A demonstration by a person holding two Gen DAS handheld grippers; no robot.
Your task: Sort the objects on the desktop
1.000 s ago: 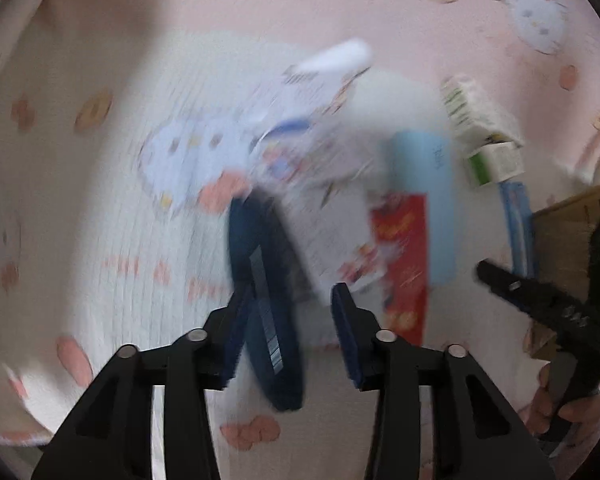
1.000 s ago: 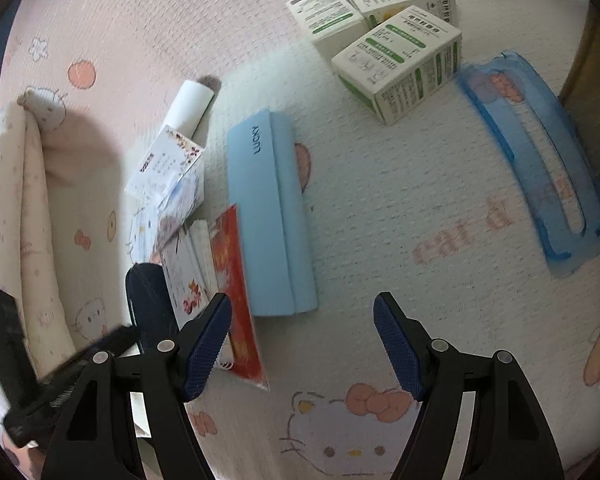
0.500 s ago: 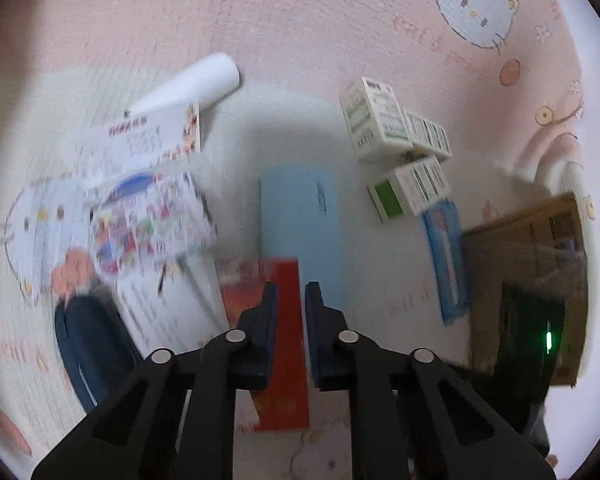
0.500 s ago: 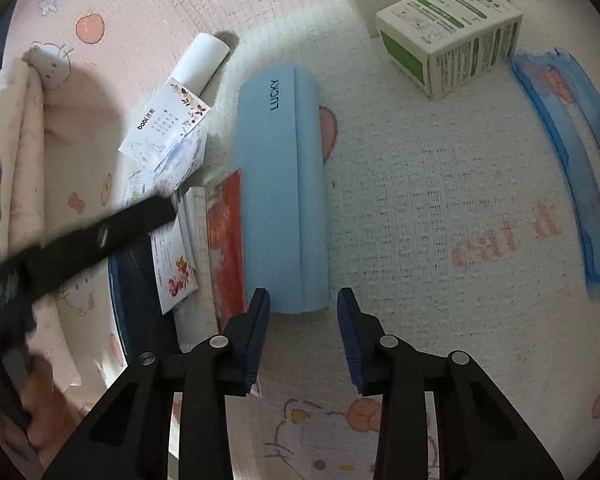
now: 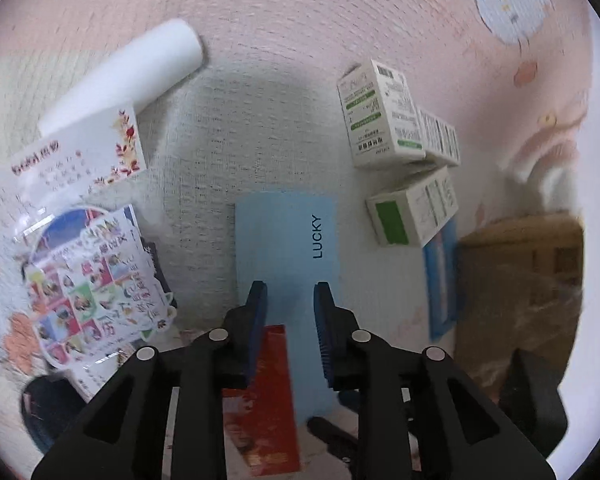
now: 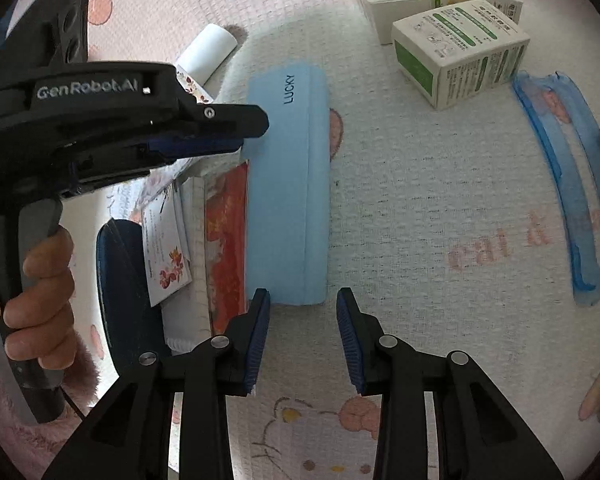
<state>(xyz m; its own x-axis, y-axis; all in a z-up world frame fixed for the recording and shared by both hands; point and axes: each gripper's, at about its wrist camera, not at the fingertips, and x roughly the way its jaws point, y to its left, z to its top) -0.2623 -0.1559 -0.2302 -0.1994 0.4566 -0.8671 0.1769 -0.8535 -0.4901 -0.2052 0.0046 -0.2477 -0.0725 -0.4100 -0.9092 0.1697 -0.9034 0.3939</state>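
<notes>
Right in the middle of the table sits the light blue case [image 6: 286, 184] marked LUCKY, lying flat on the Hello Kitty cloth [image 6: 420, 184], and both tongs are lined up on it. From the right wrist view the right tongs [image 6: 303, 336] are partly open with nothing in them, hanging just short of the case's near end, gap about as wide as the case. The left tongs [image 5: 290, 334] hover over the case too, open to a narrowish gap and also empty; in the right view you can see them reaching in from the side, left hand [image 6: 40, 292] wrapped round the handle.

Tucked against the case's left edge is a red booklet [image 6: 226, 240], and next to that a messy heap: white cards [image 6: 168, 248], a colourful sticker sheet [image 5: 92, 280], a floral card [image 5: 80, 152], a dark blue oval thing [image 6: 120, 288] half buried under it all, and a white roll [image 5: 128, 76] further back. Three green and white boxes [image 6: 460, 52] are bunched together well off to the right, with a clear blue frame-like piece [image 6: 568, 184] beside them.

Progress-wise I'd say barely anything's sorted yet. The boxes look sort of grouped, but the paper stuff is still jumbled and nothing is lifted. My guess is the case is the next thing to be picked up
</notes>
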